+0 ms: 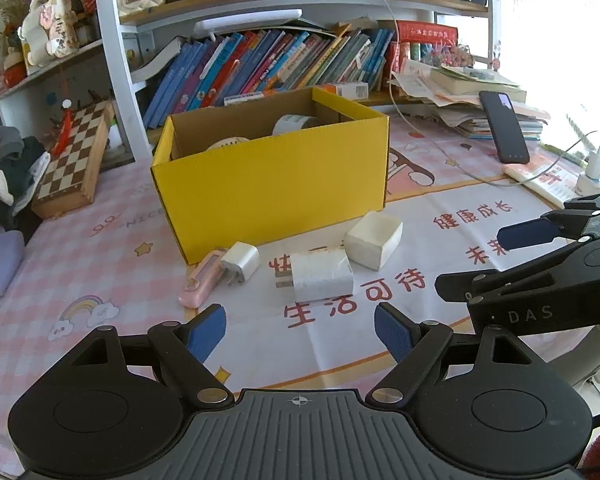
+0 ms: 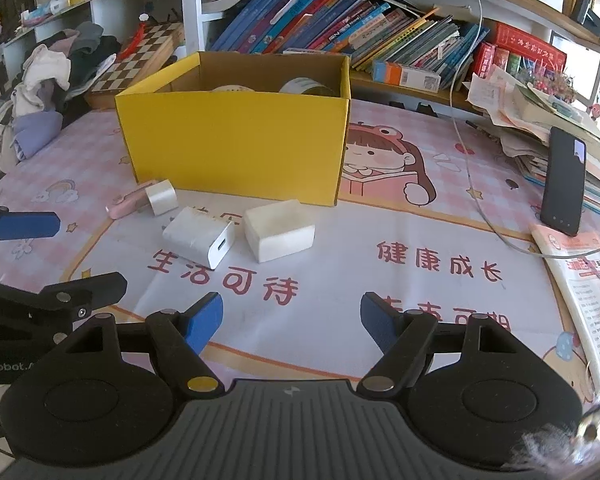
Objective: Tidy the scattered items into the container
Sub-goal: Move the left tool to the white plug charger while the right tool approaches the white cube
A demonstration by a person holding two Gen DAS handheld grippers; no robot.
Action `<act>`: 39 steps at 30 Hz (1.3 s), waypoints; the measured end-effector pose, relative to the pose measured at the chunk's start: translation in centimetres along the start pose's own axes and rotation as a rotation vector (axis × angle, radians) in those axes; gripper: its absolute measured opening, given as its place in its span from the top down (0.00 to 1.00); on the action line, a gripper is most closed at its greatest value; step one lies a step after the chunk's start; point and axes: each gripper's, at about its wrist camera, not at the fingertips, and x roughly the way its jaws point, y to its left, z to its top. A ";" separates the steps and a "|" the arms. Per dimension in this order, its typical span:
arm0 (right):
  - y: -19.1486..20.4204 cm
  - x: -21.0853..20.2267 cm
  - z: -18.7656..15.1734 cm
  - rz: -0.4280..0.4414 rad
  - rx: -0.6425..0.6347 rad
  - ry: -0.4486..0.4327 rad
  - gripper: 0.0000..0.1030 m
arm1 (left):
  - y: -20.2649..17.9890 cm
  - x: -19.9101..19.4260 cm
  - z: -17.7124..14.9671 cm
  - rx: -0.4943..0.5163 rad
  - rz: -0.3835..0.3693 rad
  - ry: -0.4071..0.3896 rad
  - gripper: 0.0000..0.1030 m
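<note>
1. Here, the yellow cardboard box (image 1: 272,184) stands open-topped on the pink checked tablecloth (image 1: 100,264), in front of a shelf of leaning books (image 1: 260,64).
2. Inside the box, a roll of tape (image 1: 294,123) and a round white slatted item (image 1: 230,144) show just above the front wall.
3. 4 loose items lie on the cloth just in front of the box: a pink flat gadget (image 1: 202,280), a small white plug adapter (image 1: 240,262), a larger white USB charger (image 1: 320,276) and a white rectangular block (image 1: 374,240).
4. The small adapter rests against the pink gadget, close to the box's near corner; the charger and the block lie side by side, nearly touching.
5. The left gripper (image 1: 300,330) hovers low over the cloth with its blue-padded fingers spread wide and nothing between them, the charger just beyond.
6. The right gripper (image 2: 292,322) is likewise spread wide and empty, with the charger and the block ahead of it.
7. Off to the right, a black phone (image 2: 564,180) leans against a stack of papers, with a white cable (image 2: 472,184) trailing across the cloth.
8. A folded chessboard (image 1: 74,160) rests at the left, beside a heap of clothes (image 2: 48,92).
</note>
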 end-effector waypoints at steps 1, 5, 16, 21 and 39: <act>0.0 0.1 0.1 0.002 -0.001 0.001 0.28 | 0.0 0.1 0.1 0.000 0.000 0.001 0.19; -0.2 0.7 0.5 0.008 -0.004 0.006 0.28 | 0.0 0.7 0.2 0.000 -0.002 0.006 0.19; -0.3 2.3 1.6 0.018 -0.020 0.028 0.29 | 0.1 2.4 0.4 -0.004 -0.019 0.024 0.19; -0.6 3.3 2.3 0.023 -0.031 0.040 0.29 | 0.3 3.5 0.7 -0.016 -0.028 0.030 0.19; -1.6 6.9 4.6 0.059 -0.046 0.088 0.29 | -0.6 8.5 1.7 0.023 -0.051 0.058 0.19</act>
